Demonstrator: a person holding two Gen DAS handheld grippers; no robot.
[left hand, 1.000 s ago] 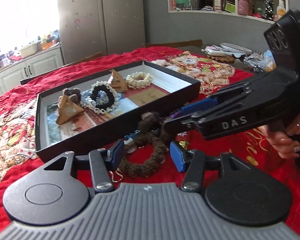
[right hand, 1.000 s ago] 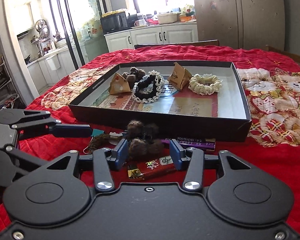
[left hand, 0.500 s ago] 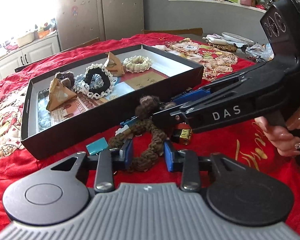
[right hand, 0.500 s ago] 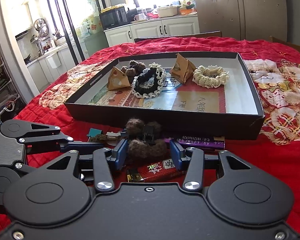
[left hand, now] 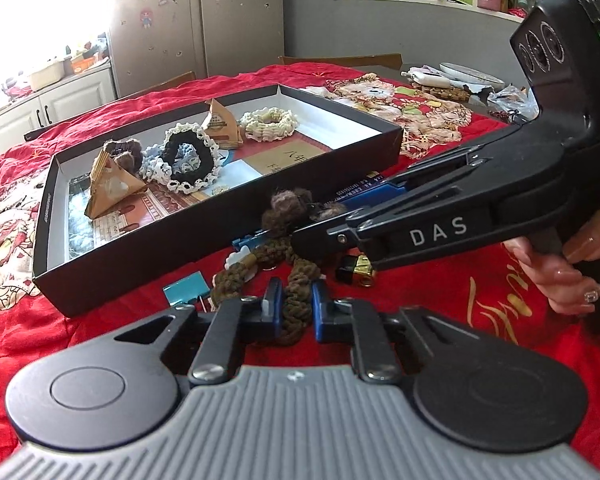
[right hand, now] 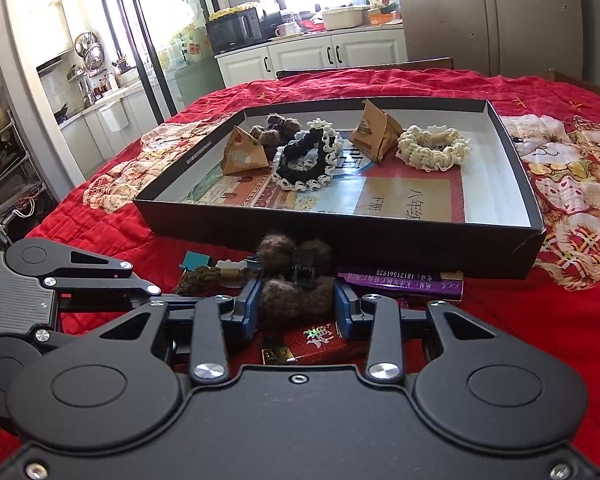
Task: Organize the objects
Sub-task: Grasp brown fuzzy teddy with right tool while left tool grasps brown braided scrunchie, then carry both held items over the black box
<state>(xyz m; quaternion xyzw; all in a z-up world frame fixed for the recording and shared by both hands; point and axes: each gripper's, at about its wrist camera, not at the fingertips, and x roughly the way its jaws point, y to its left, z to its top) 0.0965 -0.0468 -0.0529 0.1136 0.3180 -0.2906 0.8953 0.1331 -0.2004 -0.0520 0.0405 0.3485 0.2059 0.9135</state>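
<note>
Clamping a brown braided scrunchie point(left hand: 296, 300), the left gripper point(left hand: 294, 308) is seen shut on it. Only in the right wrist view are the right gripper point(right hand: 296, 306) jaws seen closing, its pads against a brown fuzzy hair clip point(right hand: 296, 280), with a red packet point(right hand: 320, 340) beneath them; beyond both lies the black tray point(right hand: 380, 248).

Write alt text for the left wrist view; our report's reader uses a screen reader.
The left gripper is shut on a brown braided hair tie on a red cloth, before a black tray of scrunchies. The right gripper reaches in from the right.
</note>
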